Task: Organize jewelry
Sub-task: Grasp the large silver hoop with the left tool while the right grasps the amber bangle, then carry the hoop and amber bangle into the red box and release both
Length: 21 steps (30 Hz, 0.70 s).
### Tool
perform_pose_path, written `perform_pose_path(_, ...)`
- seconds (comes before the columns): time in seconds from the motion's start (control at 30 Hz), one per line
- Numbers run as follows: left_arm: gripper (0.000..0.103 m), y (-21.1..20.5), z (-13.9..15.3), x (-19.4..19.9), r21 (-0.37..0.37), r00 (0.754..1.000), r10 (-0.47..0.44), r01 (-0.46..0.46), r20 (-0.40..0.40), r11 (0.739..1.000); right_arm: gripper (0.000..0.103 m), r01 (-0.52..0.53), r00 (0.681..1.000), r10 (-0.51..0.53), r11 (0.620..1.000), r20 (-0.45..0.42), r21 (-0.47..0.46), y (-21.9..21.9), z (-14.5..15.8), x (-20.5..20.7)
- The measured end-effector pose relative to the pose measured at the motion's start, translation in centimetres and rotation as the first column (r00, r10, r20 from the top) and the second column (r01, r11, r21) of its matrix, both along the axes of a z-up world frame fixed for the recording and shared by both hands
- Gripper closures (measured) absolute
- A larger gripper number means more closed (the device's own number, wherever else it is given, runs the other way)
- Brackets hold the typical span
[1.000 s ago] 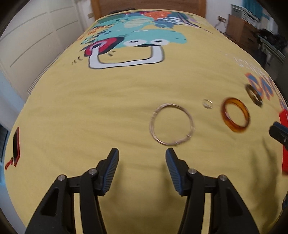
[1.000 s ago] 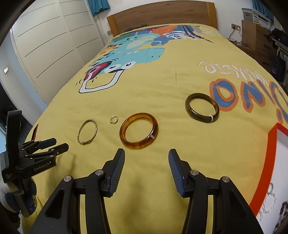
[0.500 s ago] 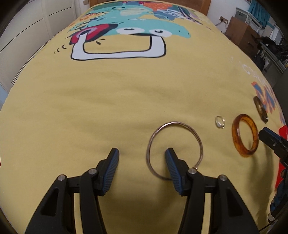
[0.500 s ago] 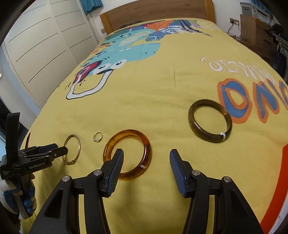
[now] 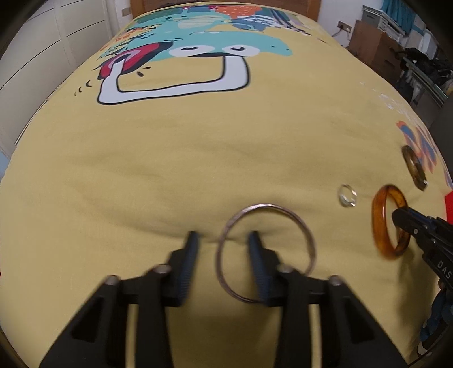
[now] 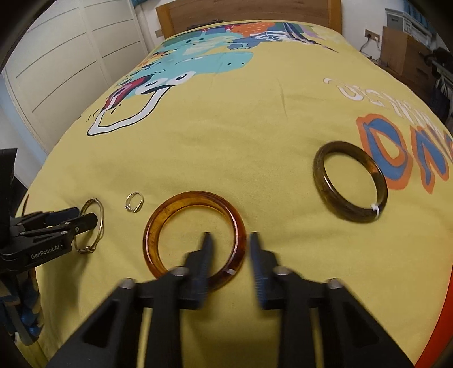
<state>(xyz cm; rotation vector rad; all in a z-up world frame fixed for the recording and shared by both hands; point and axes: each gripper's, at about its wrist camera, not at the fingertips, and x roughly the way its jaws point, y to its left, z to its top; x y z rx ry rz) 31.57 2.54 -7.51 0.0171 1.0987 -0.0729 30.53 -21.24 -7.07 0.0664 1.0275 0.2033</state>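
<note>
A thin metal hoop bangle [image 5: 297, 219] lies on the yellow bedspread; my left gripper [image 5: 223, 240] is down on it, partly closed, its right finger inside the hoop and its left finger outside, the left rim between them. An amber bangle [image 6: 170, 209] lies flat; my right gripper [image 6: 230, 240] is partly closed, straddling the bangle's right rim, left finger inside. The amber bangle also shows in the left wrist view [image 5: 380, 226]. A small ring [image 6: 134, 201] lies between the two bangles. A dark olive bangle [image 6: 349, 181] lies to the right.
The bedspread [image 6: 254, 119] has a cartoon print and lettering. A red-edged area [image 6: 441, 325] shows at the lower right. White wardrobe doors [image 6: 70, 70] stand left, a wooden headboard [image 6: 249, 11] at the back, and a dresser [image 6: 405, 53] right.
Both grippers moved down and forward onto their bangles and their jaws narrowed: the left now straddles the metal hoop's rim, the right the amber bangle's rim.
</note>
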Motion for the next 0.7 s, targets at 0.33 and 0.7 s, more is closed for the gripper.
perform_pose_path(0.33,0.1,-1.2,2.3,-3.8,0.006,1.0,-0.015,0.015,0.013,1.0,0.092,0.007,0.999,-0.007,1.0,0.036,0.012,-0.8,2.7,-5.5)
perform_pose_path(0.7,0.1,-4.5,6.2,-10.1,0.061,0.994,-0.092,0.088,0.062,0.994,0.092,0.089,0.987,-0.09,0.996,0.13,0.013,-5.6,9.0,-13.9)
